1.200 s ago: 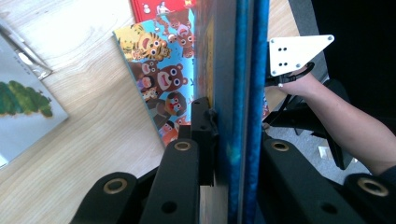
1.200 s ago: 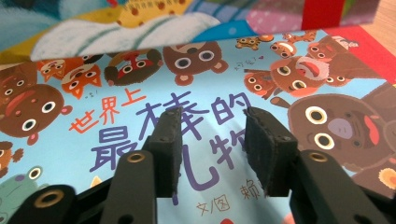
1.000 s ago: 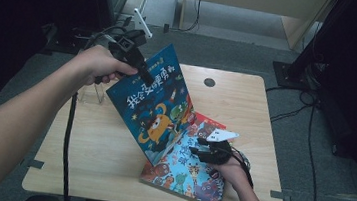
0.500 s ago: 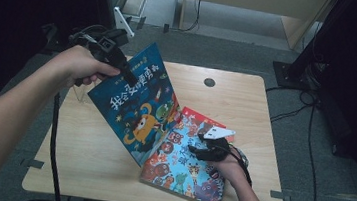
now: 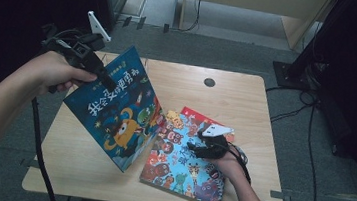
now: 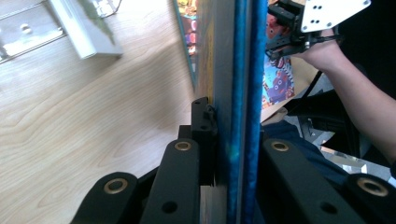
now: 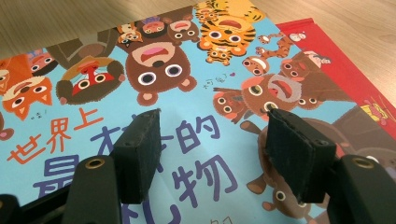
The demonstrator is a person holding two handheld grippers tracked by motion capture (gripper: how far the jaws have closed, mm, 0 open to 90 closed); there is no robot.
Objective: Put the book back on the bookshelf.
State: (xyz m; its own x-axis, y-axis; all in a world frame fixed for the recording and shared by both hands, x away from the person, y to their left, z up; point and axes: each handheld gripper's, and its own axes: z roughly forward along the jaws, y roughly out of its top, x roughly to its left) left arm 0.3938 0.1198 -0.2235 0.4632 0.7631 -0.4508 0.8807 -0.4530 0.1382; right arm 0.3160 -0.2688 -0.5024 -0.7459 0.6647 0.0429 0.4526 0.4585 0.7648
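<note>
Moved left with left gripper (image 5: 99,74): blue picture book (image 5: 115,109), pinched at top edge, tilted over table (image 5: 247,95). Right gripper (image 5: 200,147) just spread, empty, over animal book (image 5: 179,166). Mid-transfer; next needs clear set-down spot.

Left gripper (image 5: 100,73): black body with a grey three-cornered plate on top and a thick black cable trailing down from it. In the left gripper view its links are matte black, rounded bars with brass-coloured pivot pins and small round holes. Right gripper (image 5: 196,146): black too, pale grey three-cornered plate with small screw holes, thin black cable looping along the wrist. In the right gripper view its pads (image 7: 293,151) are flat black rectangular blocks with a rough, foam-like face, and the links carry brass-ringed pins. Both forearms bare, no sleeves in frame.
</note>
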